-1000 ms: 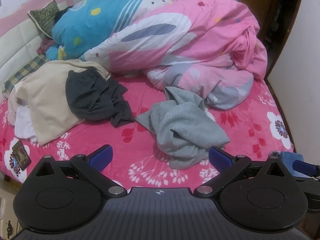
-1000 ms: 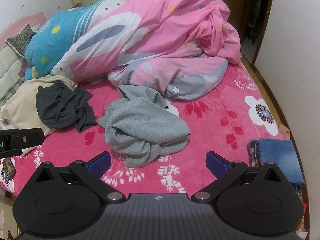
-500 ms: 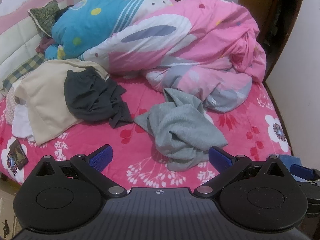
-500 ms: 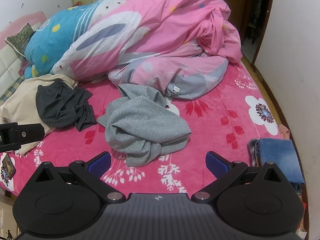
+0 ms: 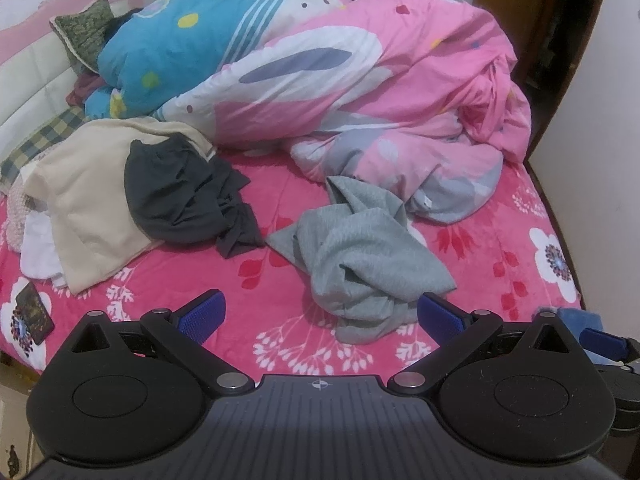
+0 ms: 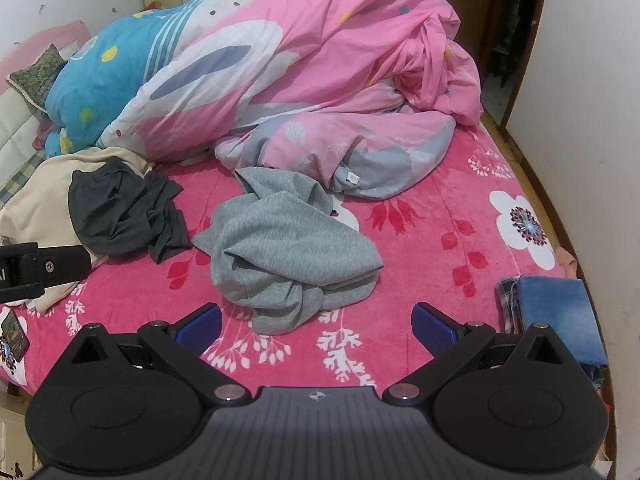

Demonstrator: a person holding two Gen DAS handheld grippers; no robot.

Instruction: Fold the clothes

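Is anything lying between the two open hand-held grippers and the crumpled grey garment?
Nothing visible. Only bare pink bedsheet separates the right hand-held gripper and left hand-held gripper from the grey garment; the dark garment lies off to the left.

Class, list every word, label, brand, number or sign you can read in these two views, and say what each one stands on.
None can be read in full.
White letters on the left gripper's body: cut off by the frame edge, unreadable.
White tag on the pink duvet: too small to read.
Phone-like item on the bed edge: pattern only, blurred.
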